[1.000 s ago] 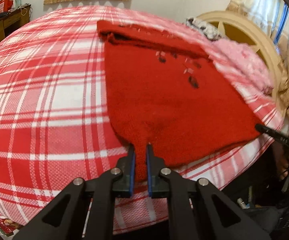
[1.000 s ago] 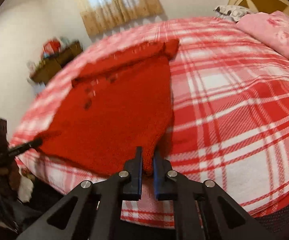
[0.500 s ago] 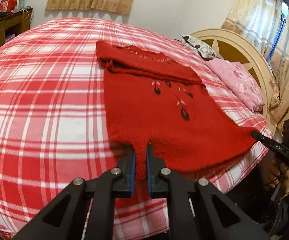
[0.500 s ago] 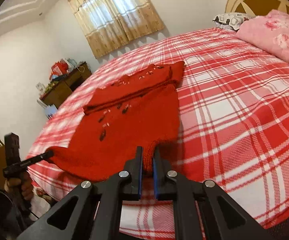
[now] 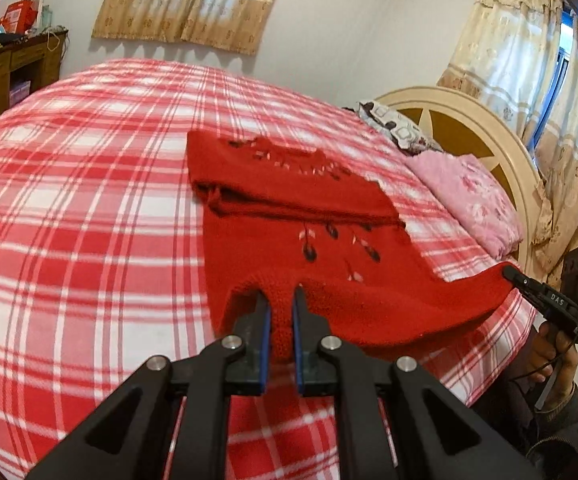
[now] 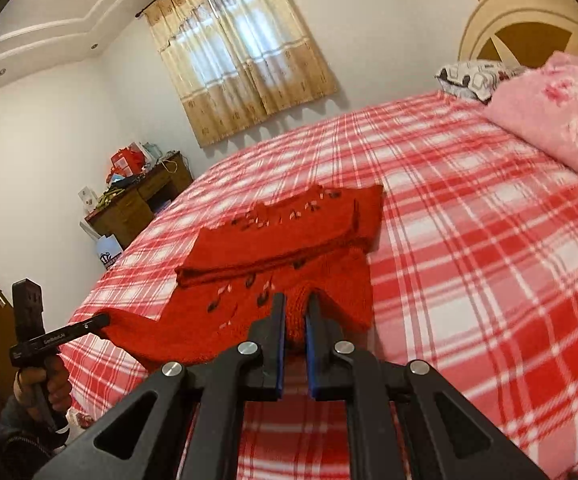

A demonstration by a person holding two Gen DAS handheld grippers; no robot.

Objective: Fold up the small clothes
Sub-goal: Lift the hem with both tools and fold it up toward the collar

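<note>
Pads (image 5: pixel 264 332) of left gripper (image 5: pixel 280 326) and right gripper (image 6: pixel 296 330) were clamped on the sweater (image 5: pixel 289 216) hem corners, lifted off the bed (image 5: pixel 69 208); top part lay folded, flat. Best to carry both corners forward evenly, hem taut, and land it square on the fold.

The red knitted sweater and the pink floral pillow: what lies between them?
Only bare red-and-white checked bedsheet separates red knitted sweater from pink floral pillow, clearest in the right wrist view.
</note>
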